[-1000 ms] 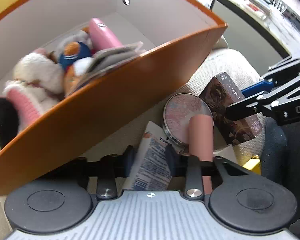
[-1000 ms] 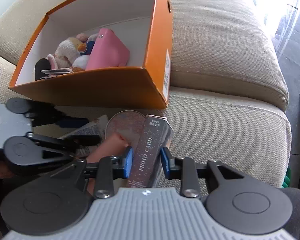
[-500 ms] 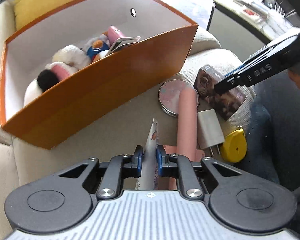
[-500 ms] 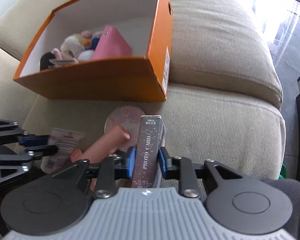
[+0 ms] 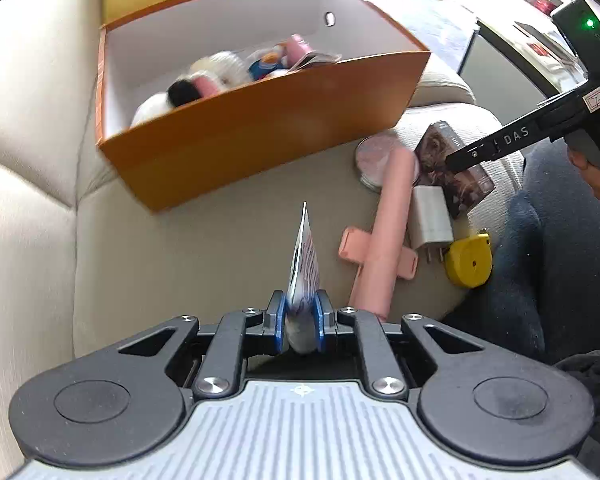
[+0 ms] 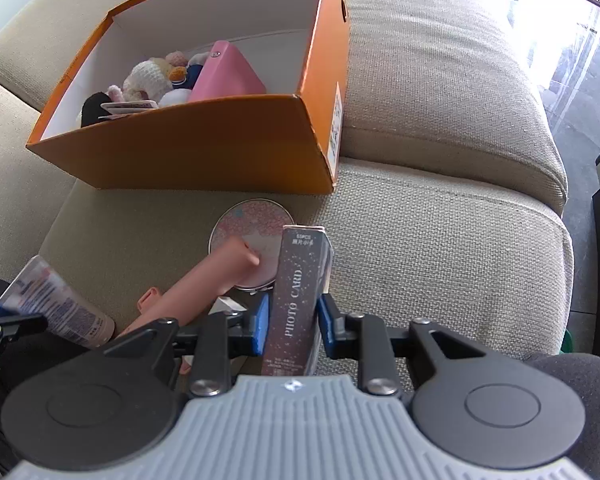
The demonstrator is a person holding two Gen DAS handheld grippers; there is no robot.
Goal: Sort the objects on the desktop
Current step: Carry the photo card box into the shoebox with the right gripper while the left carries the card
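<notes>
You have both pickups made: your left tongs (image 5: 300, 326) pinch the flat tube (image 5: 305, 256) above the sofa (image 5: 188, 248), and your right tongs (image 6: 293, 322) clamp the photo card box (image 6: 298, 292). Next, carry each over the orange box (image 6: 220, 148) and release inside.

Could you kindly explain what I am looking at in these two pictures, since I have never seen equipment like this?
No robot here: a person holds a pair of hand-held tongs in each hand, each with a camera looking along its fingers. One picture is from the left tongs, which grip a flat tube; the other is from the right tongs, which grip a box marked PHOTO CARD. Everything sits on a beige sofa. An orange box already holds soft toys and a pink case. Still on the cushion: a round compact, a pink tube-shaped item, a white charger plug and a yellow tape measure.
</notes>
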